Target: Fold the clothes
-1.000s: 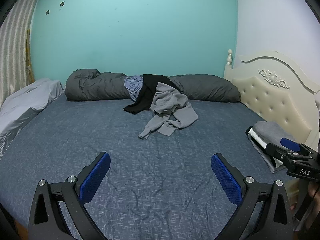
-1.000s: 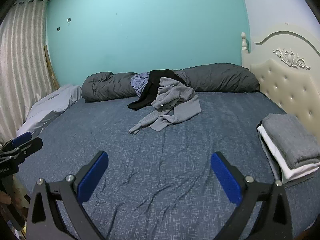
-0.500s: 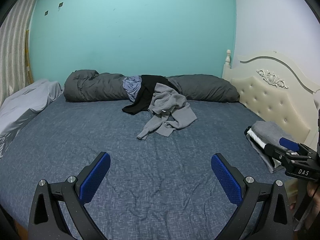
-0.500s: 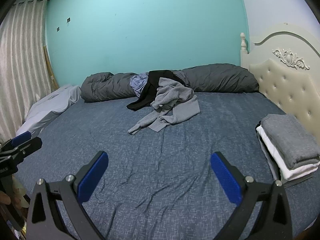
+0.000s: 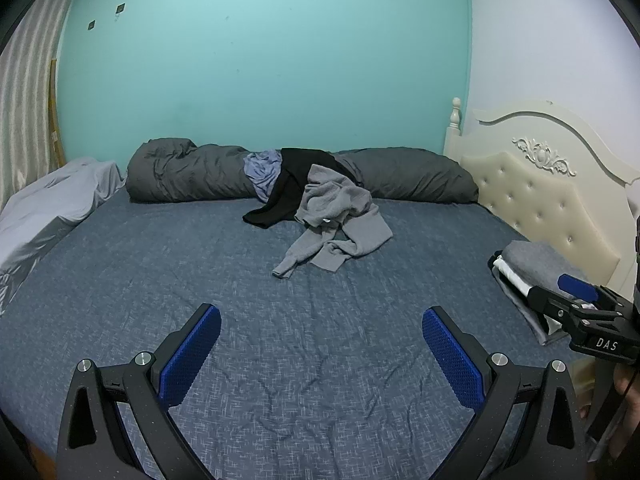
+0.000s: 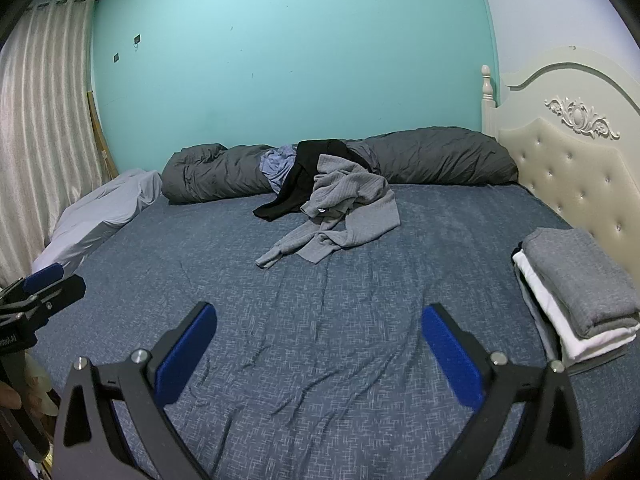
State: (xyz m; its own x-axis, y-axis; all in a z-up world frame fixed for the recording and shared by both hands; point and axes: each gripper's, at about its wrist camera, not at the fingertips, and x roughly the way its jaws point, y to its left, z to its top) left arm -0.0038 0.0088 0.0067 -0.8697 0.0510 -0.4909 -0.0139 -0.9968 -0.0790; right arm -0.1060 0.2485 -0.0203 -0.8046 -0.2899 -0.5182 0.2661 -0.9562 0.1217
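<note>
A crumpled grey sweater (image 5: 336, 220) (image 6: 344, 212) lies on the blue bedspread (image 5: 200, 264) (image 6: 360, 300) near the far side, one sleeve trailing toward me. Behind it are a black garment (image 5: 288, 188) (image 6: 300, 176) and a pale blue one (image 5: 260, 170) (image 6: 278, 166). A stack of folded clothes (image 5: 532, 268) (image 6: 576, 292), grey on top of white, rests at the right edge. My left gripper (image 5: 320, 344) hangs open over the near bedspread, empty. My right gripper (image 6: 320, 340) is open and empty too, well short of the sweater.
A long dark grey rolled duvet (image 5: 180, 176) (image 6: 440, 160) runs along the teal wall. A cream padded headboard (image 5: 540, 200) (image 6: 572, 168) stands on the right, a pale grey sheet (image 5: 48, 208) (image 6: 100, 216) and a curtain (image 6: 44, 120) on the left.
Both grippers have drifted slightly to the right, so the scene has slid a little left in each view. Their fingers stay open and the clothes have not moved.
</note>
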